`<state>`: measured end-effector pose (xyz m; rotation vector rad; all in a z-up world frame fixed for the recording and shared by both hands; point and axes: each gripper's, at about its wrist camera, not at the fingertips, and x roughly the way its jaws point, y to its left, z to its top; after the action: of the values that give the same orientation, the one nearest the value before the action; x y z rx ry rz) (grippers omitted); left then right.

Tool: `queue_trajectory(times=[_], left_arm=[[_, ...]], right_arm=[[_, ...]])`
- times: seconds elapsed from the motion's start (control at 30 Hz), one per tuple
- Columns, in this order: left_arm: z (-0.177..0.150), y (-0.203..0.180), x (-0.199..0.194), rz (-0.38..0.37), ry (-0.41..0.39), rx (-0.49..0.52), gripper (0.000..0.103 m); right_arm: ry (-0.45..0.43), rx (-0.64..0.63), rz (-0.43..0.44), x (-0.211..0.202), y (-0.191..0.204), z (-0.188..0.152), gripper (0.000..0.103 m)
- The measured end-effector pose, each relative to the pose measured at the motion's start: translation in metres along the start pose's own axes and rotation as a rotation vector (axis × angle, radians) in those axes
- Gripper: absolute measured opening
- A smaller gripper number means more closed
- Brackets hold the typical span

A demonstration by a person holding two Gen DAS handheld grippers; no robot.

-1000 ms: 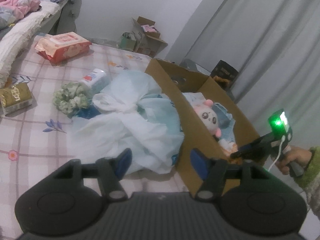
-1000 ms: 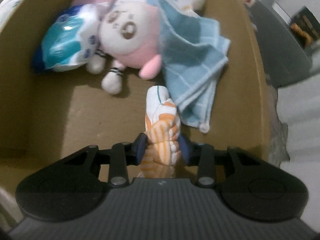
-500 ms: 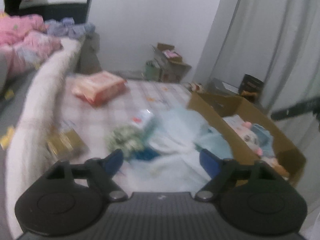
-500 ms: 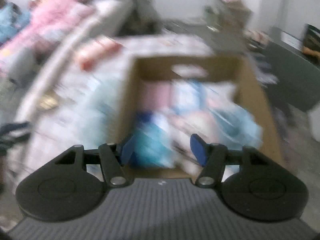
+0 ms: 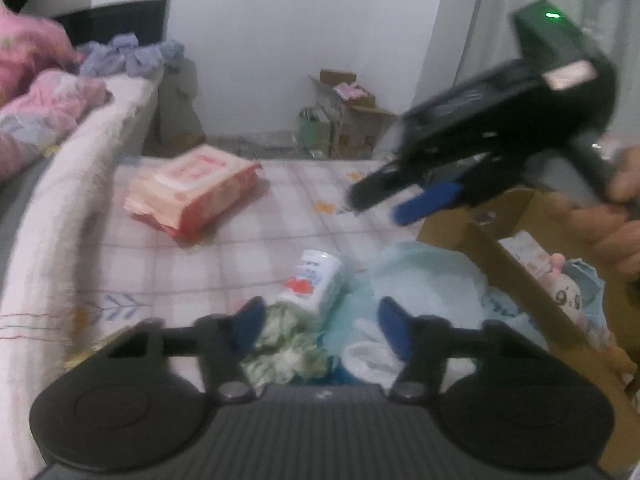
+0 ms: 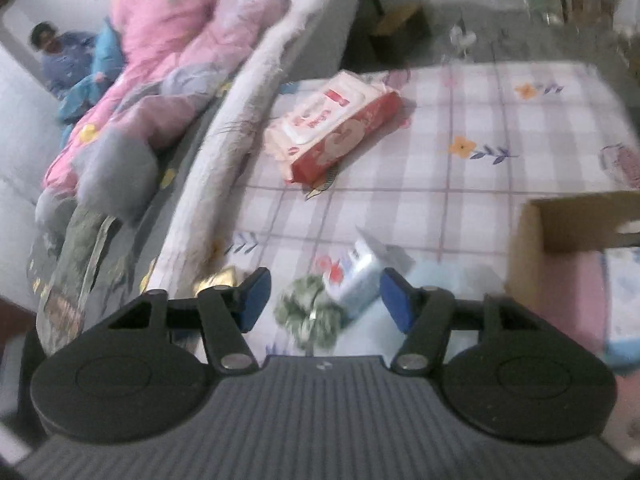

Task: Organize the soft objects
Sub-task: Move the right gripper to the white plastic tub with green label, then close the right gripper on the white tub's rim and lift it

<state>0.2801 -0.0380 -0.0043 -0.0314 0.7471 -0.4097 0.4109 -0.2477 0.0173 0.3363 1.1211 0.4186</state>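
Observation:
On the checked mat lie a green scrunchie (image 5: 286, 350) (image 6: 308, 316), a small white tissue pack (image 5: 314, 280) (image 6: 354, 276), a pale blue and white cloth heap (image 5: 420, 292) and a red wet-wipes pack (image 5: 192, 192) (image 6: 332, 132). The cardboard box (image 5: 520, 276) (image 6: 560, 232) at right holds a pink plush doll (image 5: 566, 296). My left gripper (image 5: 320, 326) is open and empty over the scrunchie. My right gripper (image 6: 324, 300) is open and empty above the scrunchie and tissue pack; it shows in the left wrist view (image 5: 404, 204), above the box's far corner.
A white rolled quilt edge (image 6: 240, 140) and pink bedding (image 6: 160, 40) border the mat on the left. A gold packet (image 6: 218, 278) lies by the quilt. Boxes and a bag (image 5: 340, 120) stand on the floor by the far wall.
My right gripper let go of the orange striped item inside the box, rose out and swung left over the mat. My left gripper tilted up and shifted toward the scrunchie.

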Motion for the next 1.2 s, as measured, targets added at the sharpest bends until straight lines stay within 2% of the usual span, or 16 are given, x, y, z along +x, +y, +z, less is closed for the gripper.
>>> queue_trajectory(times=[0.17, 0.27, 0.3, 0.47, 0.8, 0.9, 0.97, 1.1, 1.2], left_arm=[[0.001, -0.001, 0.035, -0.005, 0.046, 0.002, 0.039], [0.000, -0.001, 0.052, -0.004, 0.085, -0.008, 0.029], [0.000, 0.000, 0.056, -0.005, 0.094, -0.011, 0.028], [-0.006, 0.000, 0.060, -0.010, 0.104, -0.018, 0.028], [-0.015, 0.007, 0.046, -0.002, 0.107, -0.037, 0.030], [-0.021, 0.011, 0.035, 0.017, 0.100, -0.044, 0.044], [-0.025, 0.015, 0.030, 0.028, 0.091, -0.050, 0.045], [-0.030, 0.016, 0.028, 0.049, 0.084, -0.023, 0.050], [-0.029, 0.016, 0.031, 0.055, 0.071, -0.017, 0.055]], right_arm=[[0.045, 0.041, -0.050, 0.068, -0.024, 0.015, 0.041], [0.085, 0.081, -0.018, 0.091, -0.035, 0.014, 0.033], [0.102, 0.099, 0.010, 0.096, -0.037, 0.011, 0.031], [0.112, 0.075, 0.066, 0.093, -0.027, 0.003, 0.030], [0.149, 0.052, 0.151, 0.087, 0.003, -0.012, 0.030], [0.188, 0.057, 0.168, 0.093, 0.010, -0.023, 0.030], [0.197, 0.062, 0.184, 0.095, 0.014, -0.025, 0.031], [0.125, 0.092, 0.203, 0.081, 0.011, -0.013, 0.032], [0.077, 0.131, 0.145, 0.076, -0.002, -0.001, 0.033]])
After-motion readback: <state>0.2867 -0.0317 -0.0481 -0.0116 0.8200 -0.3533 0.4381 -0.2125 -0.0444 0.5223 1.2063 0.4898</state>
